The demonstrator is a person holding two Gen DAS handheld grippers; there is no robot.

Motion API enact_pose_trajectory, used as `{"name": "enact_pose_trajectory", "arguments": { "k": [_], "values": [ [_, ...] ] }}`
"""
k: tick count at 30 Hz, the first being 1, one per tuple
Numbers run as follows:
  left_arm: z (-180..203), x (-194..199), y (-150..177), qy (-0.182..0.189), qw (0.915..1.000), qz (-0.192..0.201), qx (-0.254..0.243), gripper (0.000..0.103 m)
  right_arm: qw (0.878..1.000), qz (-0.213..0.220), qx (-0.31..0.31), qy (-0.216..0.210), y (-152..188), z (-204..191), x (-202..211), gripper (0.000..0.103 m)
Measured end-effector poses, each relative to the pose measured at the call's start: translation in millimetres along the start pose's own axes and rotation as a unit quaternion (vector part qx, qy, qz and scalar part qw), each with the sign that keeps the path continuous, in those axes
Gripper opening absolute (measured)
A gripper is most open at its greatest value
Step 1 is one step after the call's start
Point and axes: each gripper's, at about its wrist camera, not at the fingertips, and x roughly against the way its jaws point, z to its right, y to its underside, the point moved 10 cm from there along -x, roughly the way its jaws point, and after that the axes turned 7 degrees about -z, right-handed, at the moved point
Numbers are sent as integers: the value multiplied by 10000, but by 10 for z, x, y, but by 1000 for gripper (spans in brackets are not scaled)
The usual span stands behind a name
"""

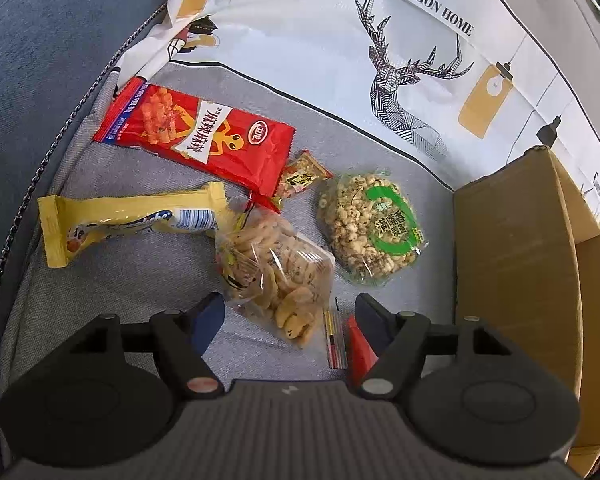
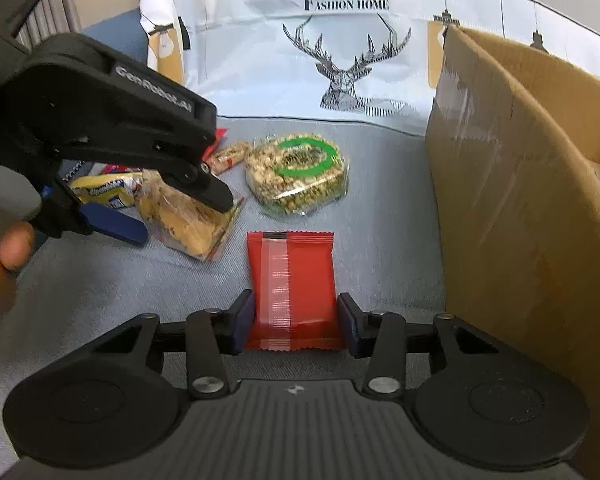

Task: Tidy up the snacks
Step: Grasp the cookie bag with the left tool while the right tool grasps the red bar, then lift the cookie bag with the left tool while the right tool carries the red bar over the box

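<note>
Lying flat on a grey fabric surface (image 2: 359, 216), a small red foil snack packet (image 2: 292, 280) sits between the two fingers of the right gripper (image 2: 294, 322). Its near end reaches between the blue pads; the left pad touches the packet's edge, and the right pad sits at or just beside the other edge, so whether they truly squeeze it cannot be told.

Left of it, the left gripper (image 1: 290, 316) hovers with its fingers spread wide, one on each side of a clear bag of pale biscuits (image 1: 276, 276). In the right wrist view the black fingertip seems to rest on the bag's near corner, while the blue-padded finger is apart from it. A person's hand (image 2: 4, 240) holds this gripper at the left edge.

Beyond the biscuit bag lie more snacks: a round clear pack of puffed grain with a green ring label (image 1: 369, 226), a long red packet with yellow printed characters (image 1: 196, 136), a yellow wrapped bar (image 1: 128, 220) and a small clear packet of nuts (image 1: 301, 174) just beside the red packet's end. A thin striped red and yellow sachet (image 1: 335, 340) lies near the left gripper's right finger.

An open brown cardboard box (image 2: 511, 184) stands upright to the right of the snacks, near the red foil packet. Behind everything a white cloth printed with a geometric deer and "Fashion Home" (image 2: 339, 68) rises as a backdrop.
</note>
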Motion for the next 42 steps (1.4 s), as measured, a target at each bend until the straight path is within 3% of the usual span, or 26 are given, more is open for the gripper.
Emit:
{"name": "enact_pose_trajectory", "arguments": {
  "k": [3,6,8,11,25,42],
  "values": [
    [-2,-6,5,-36,10000,11,-17,74,10000,57,56,-2,-16,-13,18,46],
    [-14,-14,4,-67,10000,13,-14,67,10000,47,39,-19,-21,-12,14,46],
    [-25,-17,4,-78,10000,12,-12,56,10000,46,31,-21,-24,-12,8,46],
    [-29,-16,7,-52,10000,24,-27,53,10000,58,9,-17,-23,-12,18,46],
    [-52,122,-87,114,9990,380,181,49,9992,408,28,17,-107,-35,202,46],
    [76,478,-231,814,9888,1172,444,45,9920,1256,106,-24,-418,6,832,46]
  ]
}}
